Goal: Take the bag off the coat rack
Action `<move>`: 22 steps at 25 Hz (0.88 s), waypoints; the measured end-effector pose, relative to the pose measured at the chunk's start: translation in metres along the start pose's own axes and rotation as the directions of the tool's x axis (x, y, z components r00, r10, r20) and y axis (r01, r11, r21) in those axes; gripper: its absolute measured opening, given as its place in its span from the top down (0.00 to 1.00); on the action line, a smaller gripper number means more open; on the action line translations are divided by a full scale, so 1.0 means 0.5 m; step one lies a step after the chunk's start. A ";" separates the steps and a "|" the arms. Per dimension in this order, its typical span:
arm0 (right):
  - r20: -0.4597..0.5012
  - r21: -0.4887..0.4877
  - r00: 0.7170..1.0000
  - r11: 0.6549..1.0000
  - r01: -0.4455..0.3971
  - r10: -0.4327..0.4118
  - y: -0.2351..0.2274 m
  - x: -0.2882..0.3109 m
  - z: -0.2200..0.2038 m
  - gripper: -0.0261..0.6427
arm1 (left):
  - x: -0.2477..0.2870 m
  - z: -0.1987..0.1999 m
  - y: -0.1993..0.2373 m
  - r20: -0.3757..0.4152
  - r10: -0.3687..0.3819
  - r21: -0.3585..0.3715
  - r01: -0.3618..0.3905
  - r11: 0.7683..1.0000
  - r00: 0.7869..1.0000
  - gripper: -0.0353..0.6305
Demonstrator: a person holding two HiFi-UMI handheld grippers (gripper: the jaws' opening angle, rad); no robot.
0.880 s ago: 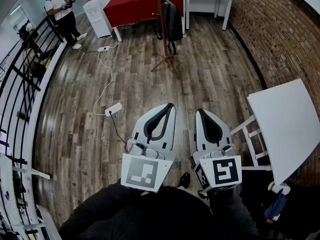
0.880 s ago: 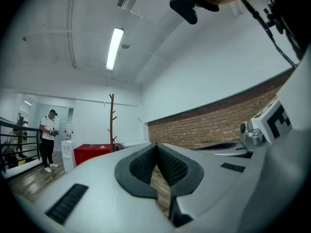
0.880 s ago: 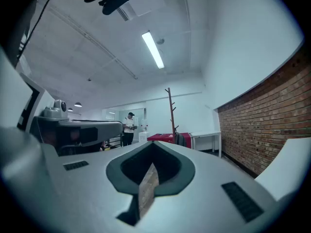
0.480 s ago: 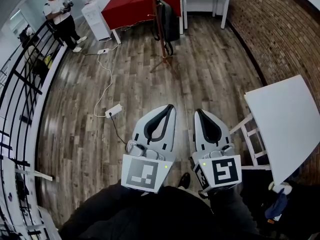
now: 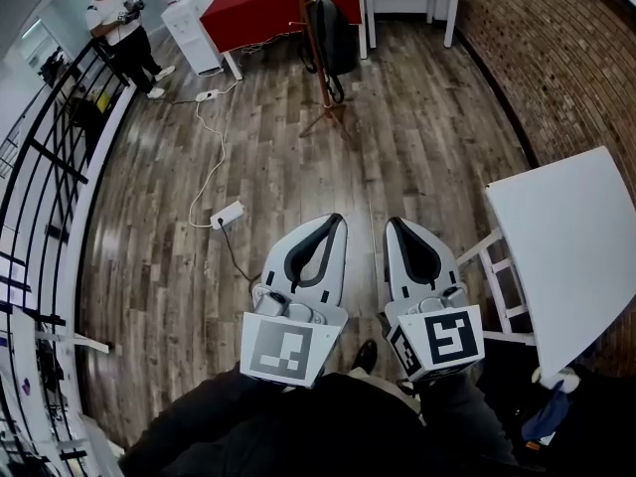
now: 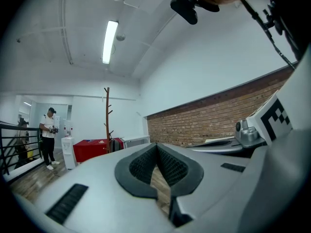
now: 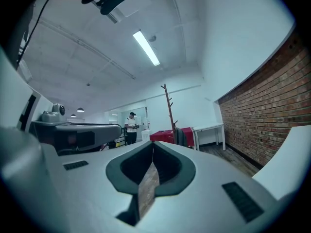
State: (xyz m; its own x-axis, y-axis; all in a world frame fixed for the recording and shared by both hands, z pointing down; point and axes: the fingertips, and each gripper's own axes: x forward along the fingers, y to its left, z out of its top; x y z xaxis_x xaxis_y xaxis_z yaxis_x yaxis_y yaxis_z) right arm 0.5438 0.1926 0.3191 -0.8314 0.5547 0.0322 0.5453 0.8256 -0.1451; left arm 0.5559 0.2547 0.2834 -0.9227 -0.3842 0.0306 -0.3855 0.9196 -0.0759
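A dark backpack hangs on a brown wooden coat rack far across the room, in front of a red-covered table. The left gripper view shows the rack with the bag small at its foot; in the right gripper view the rack and bag are equally distant. My left gripper and right gripper are held side by side near my body, both shut and empty, pointing level toward the rack.
A white table stands close on my right by the brick wall. A power strip and white cable lie on the wood floor. A black railing runs along the left. A person stands by a water dispenser.
The view has shifted slightly forward: the coat rack and bag sit higher in the head view. Both grippers stay shut in the same place.
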 end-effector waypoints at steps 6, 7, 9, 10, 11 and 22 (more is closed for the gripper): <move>-0.027 -0.016 1.000 1.000 -0.002 0.002 -0.014 0.074 -0.021 0.95 | 0.056 -0.032 0.053 -0.009 0.010 -0.027 -0.010 1.000 1.000 0.93; -0.027 -0.018 1.000 1.000 0.001 -0.001 -0.019 0.093 -0.023 0.95 | 0.071 -0.036 0.065 -0.007 0.006 -0.029 -0.006 1.000 1.000 0.93; -0.017 -0.022 1.000 1.000 0.004 -0.004 -0.028 0.133 -0.021 0.95 | 0.105 -0.039 0.094 0.002 0.002 -0.033 -0.002 0.999 1.000 0.93; -0.004 -0.025 1.000 1.000 0.004 -0.004 -0.034 0.155 -0.015 0.95 | 0.123 -0.037 0.109 0.010 0.003 -0.032 -0.002 0.999 1.000 0.93; 0.016 -0.030 1.000 1.000 0.005 -0.004 -0.040 0.177 -0.005 0.95 | 0.143 -0.033 0.125 0.021 0.004 -0.028 -0.004 1.000 1.000 0.93; 0.136 -0.123 0.991 0.992 0.019 -0.002 -0.036 0.414 0.073 0.95 | 0.272 0.023 0.327 0.175 0.020 0.041 -0.028 0.999 0.984 0.93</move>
State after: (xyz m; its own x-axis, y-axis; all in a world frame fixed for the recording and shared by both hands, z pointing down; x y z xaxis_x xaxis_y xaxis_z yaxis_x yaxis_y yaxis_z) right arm 0.3581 0.2886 0.2925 -0.8394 0.5337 -0.1023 0.5383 0.8425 -0.0218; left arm 0.3676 0.3518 0.2635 -0.9159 -0.3742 -0.1455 -0.3595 0.9257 -0.1179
